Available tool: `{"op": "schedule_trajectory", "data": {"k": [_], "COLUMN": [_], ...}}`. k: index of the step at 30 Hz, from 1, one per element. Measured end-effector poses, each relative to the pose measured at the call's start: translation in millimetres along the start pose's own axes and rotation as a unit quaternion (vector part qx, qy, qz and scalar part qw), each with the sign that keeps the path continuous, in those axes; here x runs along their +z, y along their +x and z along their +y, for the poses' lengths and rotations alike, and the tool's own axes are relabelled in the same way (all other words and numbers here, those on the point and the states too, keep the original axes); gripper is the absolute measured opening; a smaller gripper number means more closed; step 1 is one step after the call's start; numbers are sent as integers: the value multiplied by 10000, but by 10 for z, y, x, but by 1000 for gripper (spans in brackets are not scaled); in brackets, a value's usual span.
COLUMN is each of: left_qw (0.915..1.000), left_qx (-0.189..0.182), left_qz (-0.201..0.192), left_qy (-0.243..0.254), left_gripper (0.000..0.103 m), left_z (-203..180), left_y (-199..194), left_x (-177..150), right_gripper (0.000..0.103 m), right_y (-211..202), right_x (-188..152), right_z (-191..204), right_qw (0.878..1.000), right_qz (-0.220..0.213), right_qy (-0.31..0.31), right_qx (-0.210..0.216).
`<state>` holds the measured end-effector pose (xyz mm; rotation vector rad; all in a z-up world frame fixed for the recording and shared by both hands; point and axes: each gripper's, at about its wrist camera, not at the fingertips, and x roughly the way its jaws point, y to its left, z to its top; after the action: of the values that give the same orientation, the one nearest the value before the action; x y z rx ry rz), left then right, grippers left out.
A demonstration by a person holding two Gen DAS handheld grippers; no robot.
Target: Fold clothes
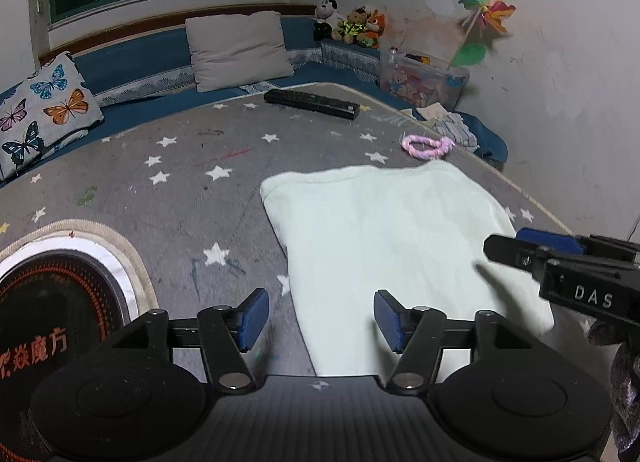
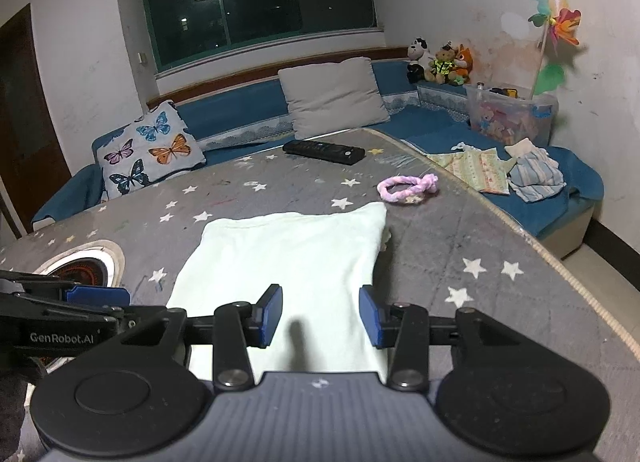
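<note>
A folded pale green cloth [image 2: 288, 262] lies flat on a grey star-print table [image 2: 460, 230]. The left gripper [image 1: 320, 320] hovers over the cloth's near left edge, the right gripper [image 2: 320, 316] over its near right part; both have their jaws spread, gripping nothing. Beyond the cloth lie a pink hair band [image 2: 408, 190] and, farther back, a black remote [image 2: 324, 152].

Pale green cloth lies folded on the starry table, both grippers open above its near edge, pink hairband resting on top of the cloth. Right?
Not quite. The pink hairband lies on the table beyond the cloth, apart from it, as the right wrist view shows. The rest holds: left gripper and right gripper are open.
</note>
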<state>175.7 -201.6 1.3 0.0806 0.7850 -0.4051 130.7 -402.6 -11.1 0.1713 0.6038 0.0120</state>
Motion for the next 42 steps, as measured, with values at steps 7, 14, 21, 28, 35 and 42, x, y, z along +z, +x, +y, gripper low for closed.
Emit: {"op": "schedule_trajectory", "data": {"k": [7, 14, 21, 28, 35, 42], "left_qw": [9999, 9996, 9995, 9993, 9990, 9987], "left_qx": [1, -34, -83, -152, -237, -330], "left_qz": [143, 235, 268, 300, 309, 300], "left_qy": [43, 129, 145, 158, 198, 231], "left_gripper": [63, 63, 63, 63, 64, 69], "left_z": [-17, -26, -16, -14, -10, -2], "left_y": [63, 94, 117, 143, 164, 177], "left_x": [-120, -198, -206, -196, -197, -193], "right_gripper": [42, 42, 42, 42, 41, 40], "right_y": [-140, 96, 154, 252, 535, 841], "right_x": [-33, -118, -208, 34, 235, 350], "right_z": [96, 199, 174, 65, -55, -75], "right_qw": [9994, 9983, 9973, 9991, 9994, 9993], "right_qz": [-222, 216, 462, 263, 289, 361], "right_qy": [-257, -487, -517, -258, 76, 99], "right_qx": [31, 225, 258, 221, 159, 26]}}
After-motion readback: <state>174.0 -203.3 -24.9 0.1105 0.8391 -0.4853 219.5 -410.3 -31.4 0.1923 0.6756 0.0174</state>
